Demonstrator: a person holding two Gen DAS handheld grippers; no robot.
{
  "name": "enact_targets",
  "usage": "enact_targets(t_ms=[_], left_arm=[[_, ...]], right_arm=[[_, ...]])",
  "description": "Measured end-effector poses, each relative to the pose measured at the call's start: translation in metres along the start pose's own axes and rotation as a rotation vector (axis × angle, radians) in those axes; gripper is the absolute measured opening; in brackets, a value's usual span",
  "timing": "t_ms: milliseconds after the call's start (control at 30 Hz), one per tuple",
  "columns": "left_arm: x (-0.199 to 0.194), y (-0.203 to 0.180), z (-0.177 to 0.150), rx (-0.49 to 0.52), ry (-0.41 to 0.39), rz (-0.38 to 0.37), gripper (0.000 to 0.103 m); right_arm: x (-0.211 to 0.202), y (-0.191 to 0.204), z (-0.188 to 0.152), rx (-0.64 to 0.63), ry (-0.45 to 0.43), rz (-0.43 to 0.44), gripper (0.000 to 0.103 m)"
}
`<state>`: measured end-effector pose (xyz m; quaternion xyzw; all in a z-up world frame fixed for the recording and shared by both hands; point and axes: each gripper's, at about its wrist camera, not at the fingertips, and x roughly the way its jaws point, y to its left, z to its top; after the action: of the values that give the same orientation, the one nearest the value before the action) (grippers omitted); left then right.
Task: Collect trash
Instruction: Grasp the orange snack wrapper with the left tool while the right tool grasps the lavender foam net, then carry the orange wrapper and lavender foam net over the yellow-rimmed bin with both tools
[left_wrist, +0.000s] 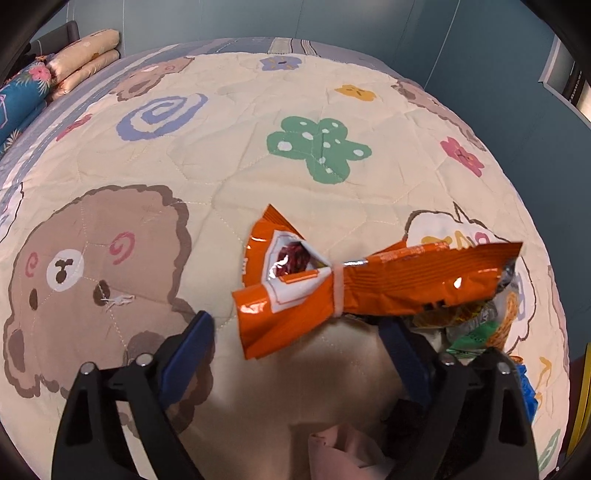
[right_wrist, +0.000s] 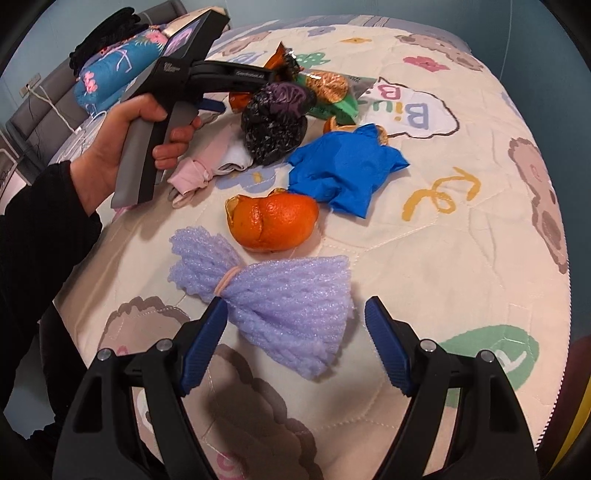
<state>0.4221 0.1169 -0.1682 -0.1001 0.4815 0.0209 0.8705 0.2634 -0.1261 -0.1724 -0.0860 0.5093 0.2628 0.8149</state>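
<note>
An orange snack wrapper (left_wrist: 332, 280), tied in the middle with a rubber band, lies on the quilt just beyond my open left gripper (left_wrist: 295, 325). My right gripper (right_wrist: 295, 314) is open, its jaws either side of a purple foam fruit net (right_wrist: 280, 295) tied with a band. Beyond that lie an orange peel (right_wrist: 273, 221), a crumpled blue glove (right_wrist: 343, 170), a black plastic bag (right_wrist: 273, 118), pink and white cloth (right_wrist: 207, 166) and green and orange wrappers (right_wrist: 328, 92). The left gripper body (right_wrist: 177, 92) shows in the right wrist view, held in a hand.
A cream quilt (left_wrist: 221, 166) with bear and flower prints covers the bed. Folded pillows (left_wrist: 81, 55) and a blue floral cushion (right_wrist: 110, 70) sit at the head end. More wrappers (left_wrist: 480, 325) lie to the right of the left gripper. Blue walls surround the bed.
</note>
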Motion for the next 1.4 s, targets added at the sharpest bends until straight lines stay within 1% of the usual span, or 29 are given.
enact_targets(t_ms=[33,67,100,133,167,200,233,333,400,467,567,667,933,1100,1400], left_arm=[[0.001,-0.001,0.000,0.005,0.002,0.000,0.076],[0.002,-0.002,-0.001,0.013,0.002,0.000,0.066],[0.003,-0.002,-0.001,0.020,0.003,-0.003,0.062],[0.003,-0.002,-0.001,0.022,0.003,-0.002,0.058],[0.002,-0.001,-0.001,0.025,-0.001,-0.002,0.052],[0.002,0.000,-0.001,0.026,-0.002,-0.002,0.047],[0.002,0.001,-0.001,0.024,0.004,0.002,0.023],[0.001,0.005,-0.002,0.014,0.000,0.002,0.022],[-0.002,0.005,-0.003,0.016,-0.004,0.004,0.021],[-0.004,0.005,-0.002,0.018,-0.009,0.000,0.020],[-0.011,0.007,-0.002,0.012,-0.020,-0.006,0.019],[-0.021,0.012,-0.003,-0.006,-0.033,-0.026,0.019],[-0.052,0.023,-0.011,-0.020,-0.065,-0.030,0.019],[-0.075,0.030,-0.018,-0.036,-0.083,-0.050,0.019],[-0.110,0.030,-0.034,-0.030,-0.103,-0.071,0.019]], right_arm=[[0.003,0.002,0.001,-0.009,0.006,0.000,0.072],[0.005,0.004,0.001,-0.019,0.011,0.001,0.067],[0.007,0.007,0.001,-0.029,0.015,0.002,0.064],[0.008,0.010,0.001,-0.041,0.019,0.000,0.059],[0.010,0.013,0.000,-0.052,0.023,-0.002,0.055],[0.011,0.015,0.000,-0.060,0.026,-0.004,0.054],[0.011,0.017,-0.001,-0.065,0.029,-0.004,0.050],[0.012,0.019,0.001,-0.065,0.037,0.007,0.037],[0.012,0.021,0.002,-0.069,0.036,0.006,0.032],[0.010,0.023,0.002,-0.068,0.035,0.014,0.025],[0.005,0.024,0.001,-0.070,0.025,0.014,0.021],[-0.001,0.022,0.001,-0.060,0.010,0.018,0.019],[-0.025,0.018,-0.002,-0.018,-0.034,0.034,0.018],[-0.042,0.014,-0.007,0.002,-0.066,0.027,0.018],[-0.076,0.003,-0.013,0.036,-0.130,0.012,0.018]])
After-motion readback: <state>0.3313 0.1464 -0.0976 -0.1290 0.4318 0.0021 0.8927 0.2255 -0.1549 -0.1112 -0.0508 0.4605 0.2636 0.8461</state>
